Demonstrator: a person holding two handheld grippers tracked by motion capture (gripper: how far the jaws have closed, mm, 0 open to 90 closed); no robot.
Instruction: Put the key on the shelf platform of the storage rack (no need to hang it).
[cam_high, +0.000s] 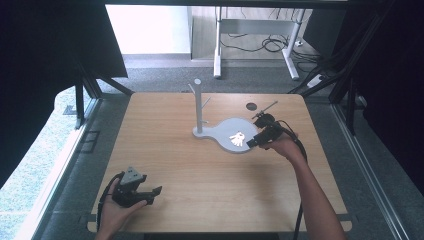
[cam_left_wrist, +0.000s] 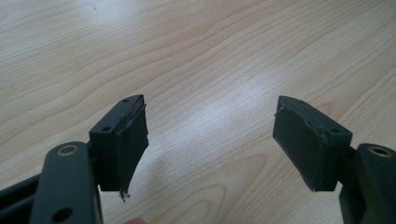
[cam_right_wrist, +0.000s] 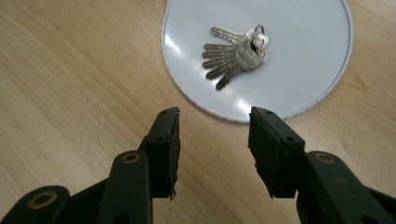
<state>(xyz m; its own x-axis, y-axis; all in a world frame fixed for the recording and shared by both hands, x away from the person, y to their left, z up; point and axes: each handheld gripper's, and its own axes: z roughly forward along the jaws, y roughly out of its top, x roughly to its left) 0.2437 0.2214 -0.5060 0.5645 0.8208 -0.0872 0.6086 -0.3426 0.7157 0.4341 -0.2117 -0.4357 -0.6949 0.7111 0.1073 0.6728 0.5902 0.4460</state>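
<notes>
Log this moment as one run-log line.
left gripper: open, idle over bare table | right gripper: open, short of key bunch | keys: lying on grey stand base, ungrasped

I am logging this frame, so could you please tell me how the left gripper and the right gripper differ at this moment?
The left gripper sits near the table's front left edge, over bare wood; the right gripper is at the grey tray on the far right, aimed at the bunch of keys. The left gripper's jaws gape wider than the right gripper's. Both are open and hold nothing.
</notes>
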